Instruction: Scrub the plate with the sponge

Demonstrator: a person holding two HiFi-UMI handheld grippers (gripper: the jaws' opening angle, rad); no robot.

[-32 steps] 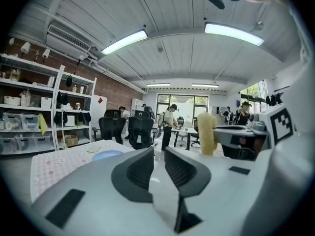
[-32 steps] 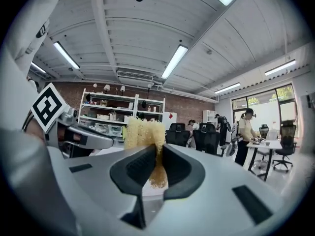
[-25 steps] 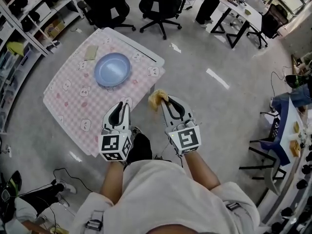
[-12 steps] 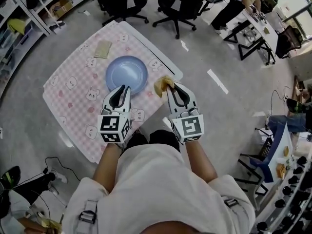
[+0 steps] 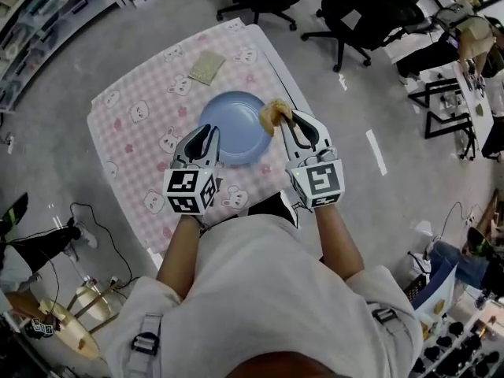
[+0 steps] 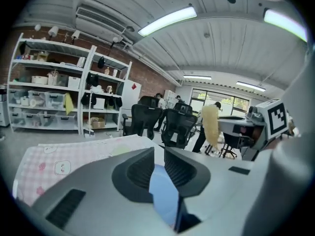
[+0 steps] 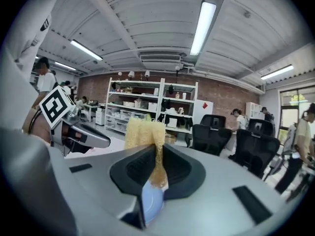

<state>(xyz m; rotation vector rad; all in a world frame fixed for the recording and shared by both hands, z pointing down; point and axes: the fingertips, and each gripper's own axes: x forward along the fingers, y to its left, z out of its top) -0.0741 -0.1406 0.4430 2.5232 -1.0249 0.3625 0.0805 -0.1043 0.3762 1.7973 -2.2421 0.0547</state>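
Note:
A round blue plate (image 5: 235, 120) lies on the pink checked tablecloth (image 5: 142, 124). My right gripper (image 5: 286, 118) is shut on a yellow sponge (image 5: 272, 113), which hangs over the plate's right rim. In the right gripper view the sponge (image 7: 144, 131) sticks up from between the jaws of the right gripper (image 7: 158, 150), and the plate (image 7: 151, 201) shows below them. My left gripper (image 5: 209, 132) is shut and holds nothing; its tips are over the plate's near left rim. The left gripper view shows the plate (image 6: 165, 191) through the narrow slit of the left gripper (image 6: 158, 152).
A flat greenish pad (image 5: 206, 67) lies on the cloth beyond the plate. Black office chairs (image 5: 358, 6) stand past the table's far corner. Shelving (image 5: 47, 2) runs along the left. The person's legs press against the table's near edge.
The person has stepped up to the table. Both grippers have moved forward from the near edge to over the plate, the sponge still in the right one.

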